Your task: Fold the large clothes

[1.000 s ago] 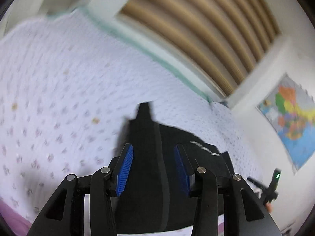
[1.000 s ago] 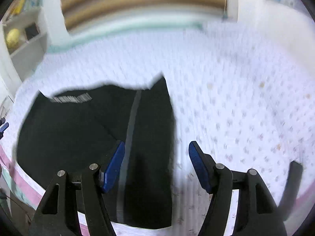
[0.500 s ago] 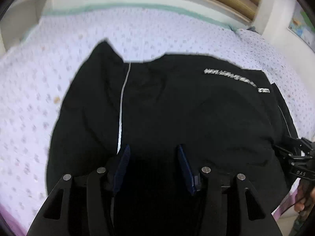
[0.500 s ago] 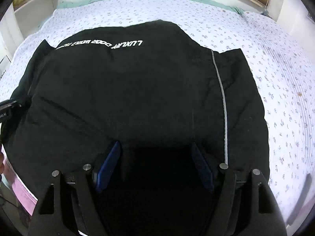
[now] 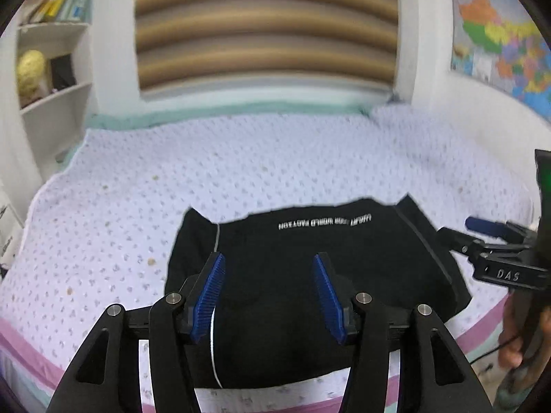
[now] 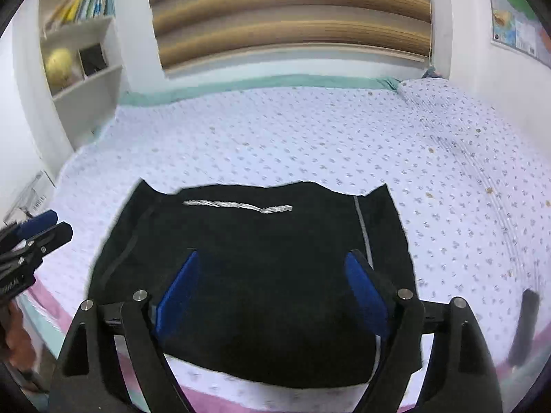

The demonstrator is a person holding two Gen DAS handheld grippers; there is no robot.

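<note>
A black garment (image 5: pixel 310 275) with white lettering and a thin white side stripe lies folded flat on the bed near its front edge; it also shows in the right wrist view (image 6: pixel 255 265). My left gripper (image 5: pixel 268 292) is open and empty above the garment's near part. My right gripper (image 6: pixel 272 292) is open wide and empty above the garment's near part. The right gripper shows at the right edge of the left wrist view (image 5: pixel 496 241). The left gripper shows at the left edge of the right wrist view (image 6: pixel 31 237).
The bed (image 6: pixel 310 137) has a white spotted cover with a pink band along the front edge. White shelves (image 5: pixel 51 69) with books stand at the back left. A striped blind (image 5: pixel 268 24) hangs behind the bed. A map (image 5: pixel 499 34) hangs on the right wall.
Both grippers have pulled back and up from the garment, so more of the bed and room shows. The garment lies where it was.
</note>
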